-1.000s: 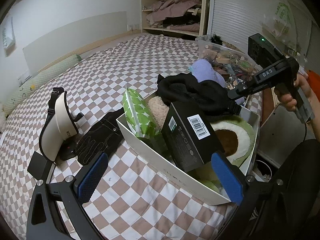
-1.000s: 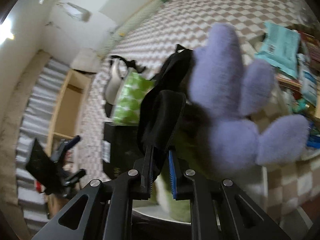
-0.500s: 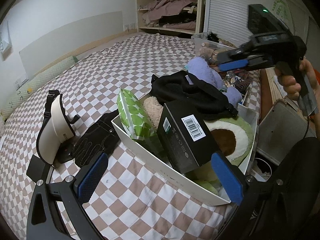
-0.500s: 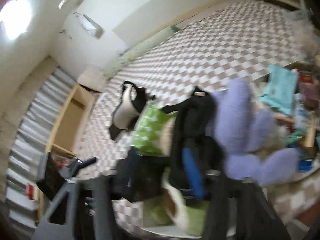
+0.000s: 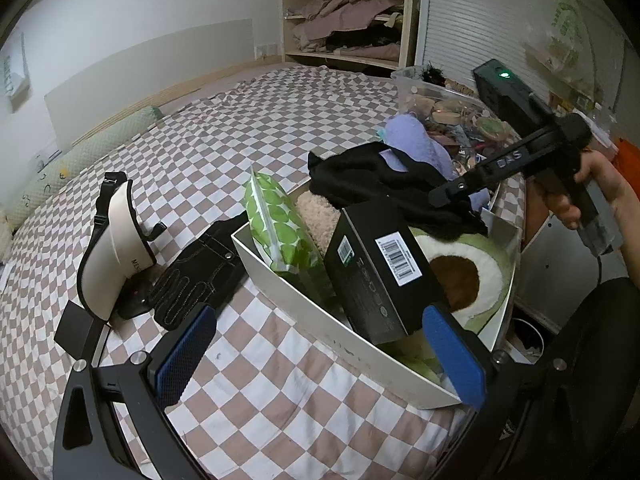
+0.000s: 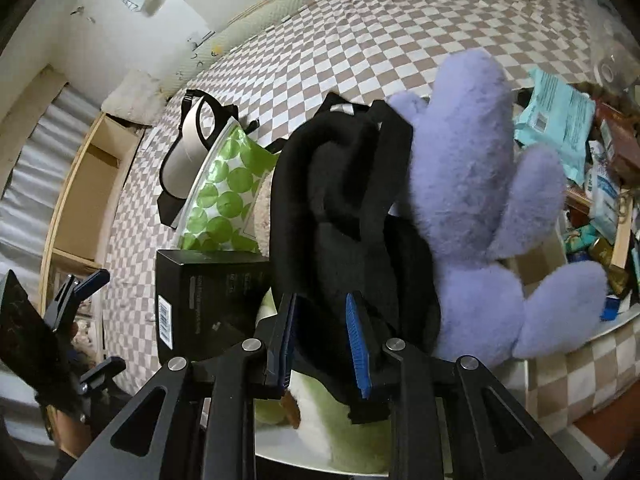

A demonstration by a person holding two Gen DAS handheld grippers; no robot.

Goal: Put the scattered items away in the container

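A white box (image 5: pixel 304 300) on the checkered bed holds a black carton (image 5: pixel 384 264), a green dotted pouch (image 5: pixel 280 224), an avocado cushion (image 5: pixel 472 272), a black cloth (image 5: pixel 380 176) and a purple plush (image 5: pixel 416 140). A black glove (image 5: pixel 200 272) and a white visor (image 5: pixel 116 248) lie on the bed left of the box. My right gripper (image 6: pixel 320 300) points down into the black cloth (image 6: pixel 340 200). Its jaws are closing with the cloth between them, and the blue pad faces still show. My left gripper (image 5: pixel 320 320) hangs wide open over the box's near wall, holding nothing.
A clear bin (image 5: pixel 440 100) full of small clutter stands behind the box, at the bed's right edge. A wooden shelf (image 5: pixel 348 28) with clothes is against the far wall. A green bolster (image 5: pixel 80 160) lies along the bed's left side.
The right gripper let go of the black cloth's strap, lifted up and away, then came back down onto the cloth with its jaws wider apart. The left gripper stayed put.
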